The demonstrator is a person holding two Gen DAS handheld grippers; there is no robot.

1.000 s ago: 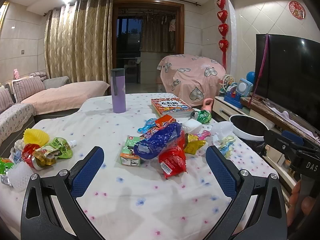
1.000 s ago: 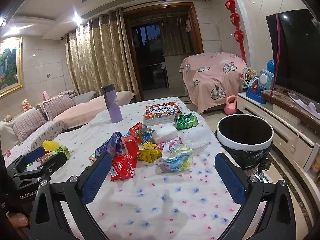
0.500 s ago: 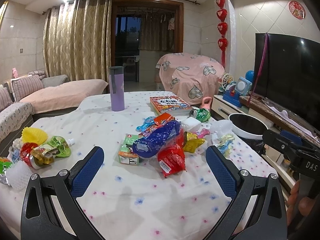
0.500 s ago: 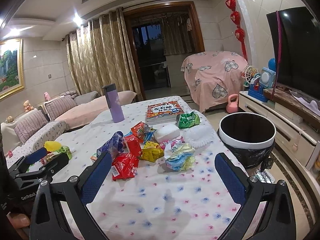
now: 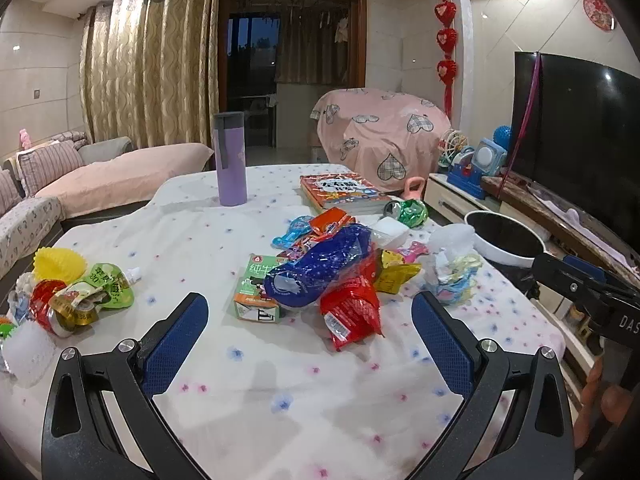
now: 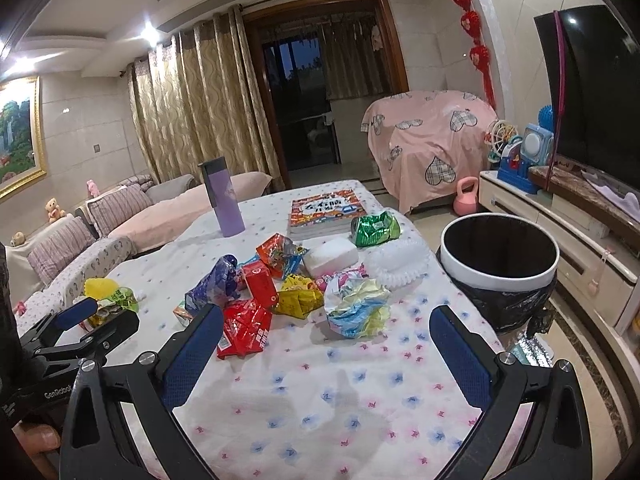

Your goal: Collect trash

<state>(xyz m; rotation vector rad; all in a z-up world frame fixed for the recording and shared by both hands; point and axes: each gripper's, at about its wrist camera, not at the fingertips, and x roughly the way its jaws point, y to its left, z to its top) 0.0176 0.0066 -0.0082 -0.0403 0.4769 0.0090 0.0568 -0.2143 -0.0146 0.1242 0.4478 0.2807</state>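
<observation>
Hovering short of the wrapper pile on the table: left gripper and right gripper, jaws wide, empty. Bin at the table's right edge. Advice: pinch one crumpled wrapper at a time, nearest the bin first.

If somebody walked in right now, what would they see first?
Probably the bright heap of snack wrappers in the middle of the flowery table, with the red wrapper nearest the open right gripper. Next, the black-lined trash bin by the table's right edge and the purple bottle standing at the back.
</observation>
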